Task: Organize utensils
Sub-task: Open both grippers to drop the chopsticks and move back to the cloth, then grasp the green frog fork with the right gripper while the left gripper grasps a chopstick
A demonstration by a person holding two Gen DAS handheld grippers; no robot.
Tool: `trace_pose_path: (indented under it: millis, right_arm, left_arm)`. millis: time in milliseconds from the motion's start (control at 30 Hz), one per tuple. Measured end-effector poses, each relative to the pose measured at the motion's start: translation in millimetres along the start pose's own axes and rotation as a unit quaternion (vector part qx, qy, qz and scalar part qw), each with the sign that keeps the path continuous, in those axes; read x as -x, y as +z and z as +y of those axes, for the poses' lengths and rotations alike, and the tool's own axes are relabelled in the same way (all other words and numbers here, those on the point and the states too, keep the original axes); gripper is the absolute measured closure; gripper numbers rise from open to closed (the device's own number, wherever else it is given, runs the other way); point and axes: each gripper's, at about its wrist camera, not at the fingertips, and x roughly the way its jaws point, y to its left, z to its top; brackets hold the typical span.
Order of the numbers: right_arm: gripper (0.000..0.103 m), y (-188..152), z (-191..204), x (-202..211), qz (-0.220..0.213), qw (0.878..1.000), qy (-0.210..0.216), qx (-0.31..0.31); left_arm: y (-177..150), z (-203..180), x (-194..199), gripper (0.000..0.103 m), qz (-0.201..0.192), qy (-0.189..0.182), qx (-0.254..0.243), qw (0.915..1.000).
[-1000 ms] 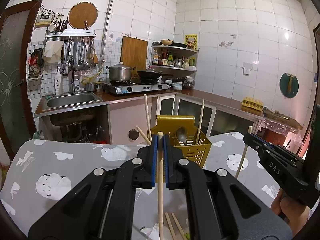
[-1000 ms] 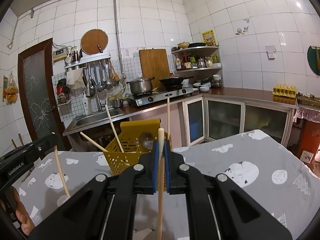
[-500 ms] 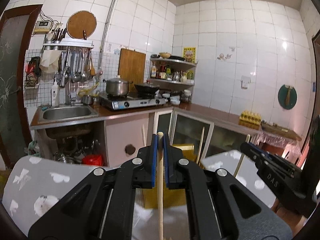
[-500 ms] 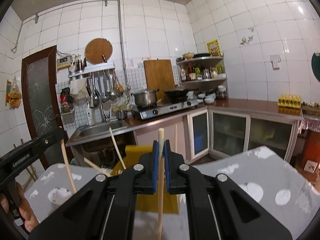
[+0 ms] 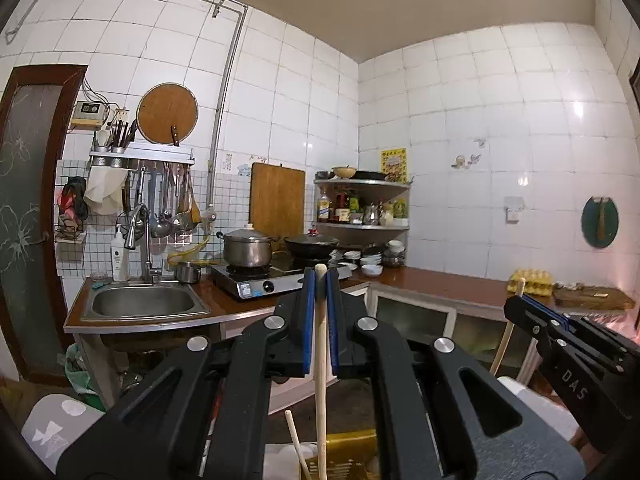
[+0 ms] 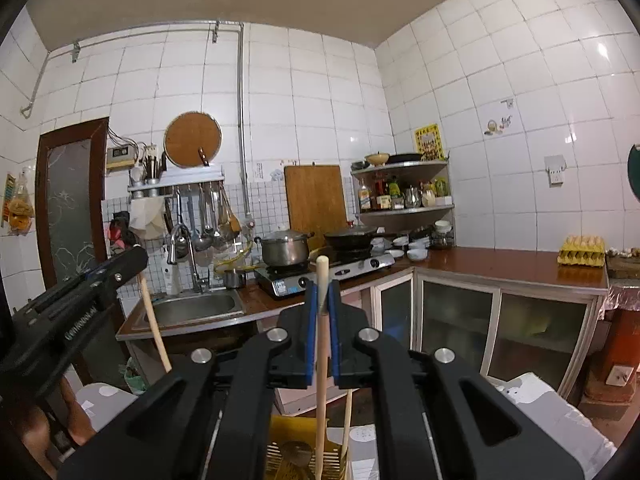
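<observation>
My left gripper [image 5: 320, 280] is shut on a wooden chopstick [image 5: 320, 380] that hangs down between its blue pads. Below it, at the bottom edge, sits the yellow utensil basket [image 5: 352, 456] with another chopstick [image 5: 295, 446] leaning in it. My right gripper [image 6: 322, 292] is shut on a second wooden chopstick [image 6: 321, 380], above the same basket [image 6: 288, 436], which holds a spoon [image 6: 296, 456] and a chopstick [image 6: 347, 420]. Each gripper shows in the other's view: the right gripper [image 5: 518, 310] at the right, the left gripper [image 6: 134, 258] at the left.
The grey patterned tablecloth [image 5: 60, 420] shows only in the lower corners. Behind stand a sink [image 5: 144, 302], a stove with a pot [image 5: 246, 250] and wok, a corner shelf, and an egg tray [image 6: 582, 250] on the counter. A hand [image 6: 76, 412] holds the left gripper.
Both grippers have risen with their chopsticks. The basket and table have dropped from mid-view to the bottom edge, and more wall and ceiling now show.
</observation>
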Motion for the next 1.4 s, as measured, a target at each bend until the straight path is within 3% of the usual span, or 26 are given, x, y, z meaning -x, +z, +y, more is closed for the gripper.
trace_pose_path:
  millis: [267,433,467,500,533,567,600,633,767,1033,1233,1400]
  right_arm:
    - [0.097,-68,-14,-41,0.061,0.998,-0.007,0.020]
    - [0.096,-90,-22,-47,0.104,0.994,-0.012,0.019]
    - [0.095,-90,-23,-46,0.112,0.993,-0.016,0.019]
    - [0.090,-90,-25,-46,0.117,0.993,-0.020,0.020]
    - [0.081,-88,-27,-43,0.124,0.992,-0.025,0.019]
    - [0.055,-88,-28,-41,0.128,0.991,-0.028,0.018]
    - [0.045,-85,-30,-35,0.130,0.991,-0.033,0.017]
    - [0.045,-83,-30,-30,0.132,0.990,-0.038,0.020]
    - [0.045,-81,-27,-4,0.157,0.986,-0.049,0.028]
    - [0.045,-112,-16,54,0.209,0.976,-0.057,0.031]
    - [0.045,-160,-6,85,0.251,0.966,-0.048,0.033]
    - [0.045,-205,6,104,0.289,0.956,-0.036,0.029]
  left_arm:
    - [-73,2,-46,0.098,0.067,0.004,-0.001,0.9978]
    - [-90,16,-49,0.097,0.105,0.010,0.010,0.9943]
    - [-88,20,-47,0.089,0.114,0.015,0.010,0.9934]
    - [-86,23,-44,0.073,0.118,0.018,0.011,0.9928]
    - [-83,27,-38,0.065,0.119,0.021,0.012,0.9926]
    - [-78,30,-33,0.050,0.119,0.026,0.013,0.9925]
    - [-72,34,-23,0.044,0.116,0.030,0.012,0.9927]
    - [-66,38,-12,0.042,0.112,0.032,0.012,0.9931]
    - [-47,49,31,0.017,0.106,0.043,0.008,0.9934]
    - [-62,78,102,0.005,0.140,0.058,0.024,0.9882]
    - [-114,96,123,0.005,0.201,0.065,0.032,0.9769]
    - [-169,105,132,0.005,0.263,0.070,0.031,0.9617]
